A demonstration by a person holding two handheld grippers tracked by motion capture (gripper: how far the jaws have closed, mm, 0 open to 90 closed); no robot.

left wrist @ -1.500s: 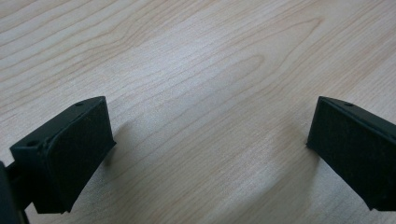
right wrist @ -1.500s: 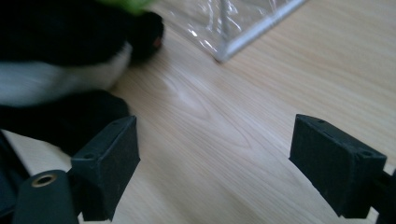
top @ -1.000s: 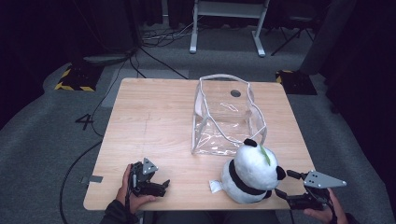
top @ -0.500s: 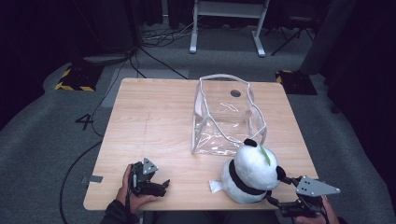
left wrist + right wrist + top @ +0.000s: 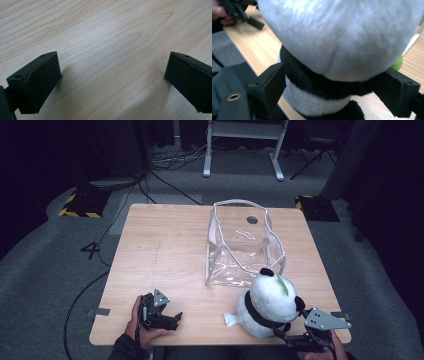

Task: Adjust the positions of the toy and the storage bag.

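Right tool (image 5: 287, 339), seen from the high view at the counter's (image 5: 165, 250) near right corner, has just been opening around the panda toy (image 5: 270, 306); left tool (image 5: 110, 82) rests released; right gripper view shows pads astride the neck, so closing seems next.

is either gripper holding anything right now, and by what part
The right gripper has its jaws around the plush panda at the black band under its head; whether they press cannot be told. The left gripper is open over bare table.
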